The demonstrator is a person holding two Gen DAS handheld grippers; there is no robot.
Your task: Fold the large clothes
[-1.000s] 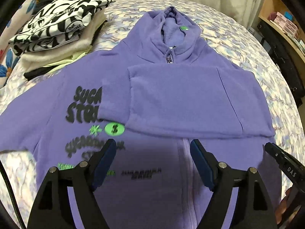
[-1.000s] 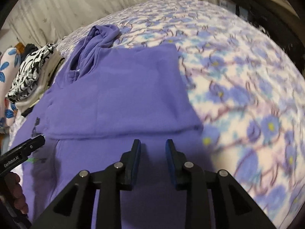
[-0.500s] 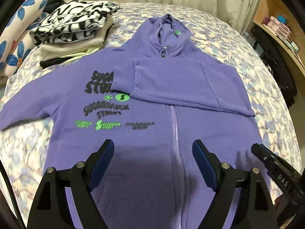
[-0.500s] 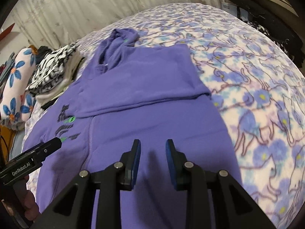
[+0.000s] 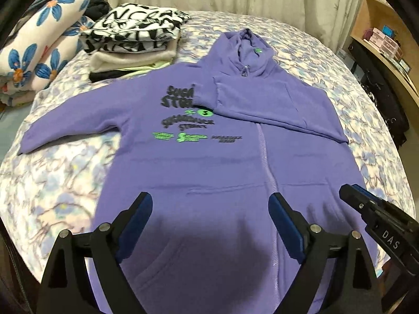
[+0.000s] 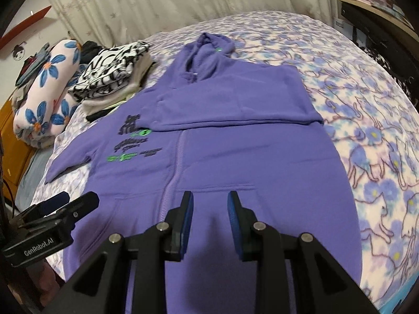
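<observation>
In the left wrist view, a purple hoodie (image 5: 209,162) is spread flat on the bed (image 5: 52,183), one sleeve folded across its chest; the left gripper (image 5: 209,209) is held wide apart, empty. In the right wrist view, the right gripper (image 6: 210,204) is parted narrowly, empty, above the hem.

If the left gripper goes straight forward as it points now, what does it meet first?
Probably the purple hoodie: the open left gripper points over its lower front, left of the zipper. Its height above is unclear.

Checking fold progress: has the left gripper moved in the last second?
Yes. The left gripper has pulled back from the folded sleeve toward the purple hoodie hem.
</observation>
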